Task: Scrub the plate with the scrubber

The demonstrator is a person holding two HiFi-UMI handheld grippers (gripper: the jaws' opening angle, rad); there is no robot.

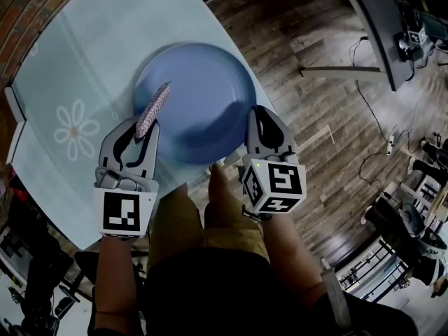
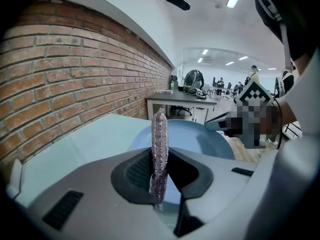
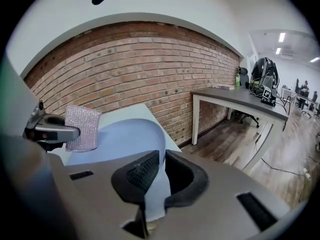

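A round blue plate [image 1: 199, 96] is held over the near edge of the pale green table [image 1: 84, 68]. My right gripper [image 1: 253, 140] is shut on the plate's right rim; the right gripper view shows the rim [image 3: 157, 184] pinched between the black pads. My left gripper [image 1: 145, 133] is shut on a glittery pink-silver scrubber [image 1: 153, 108], which stands on edge over the plate's left rim. In the left gripper view the scrubber [image 2: 159, 154] rises between the jaws with the plate [image 2: 200, 139] beyond it. The right gripper view shows the scrubber [image 3: 82, 127] flat-on at the left.
A brick wall [image 3: 130, 69] runs behind the table. A grey desk [image 3: 240, 101] stands on the wooden floor [image 1: 336, 117] to the right, with cables and equipment around it. The table has a white flower print [image 1: 75, 128]. The person's legs [image 1: 210, 222] are below the grippers.
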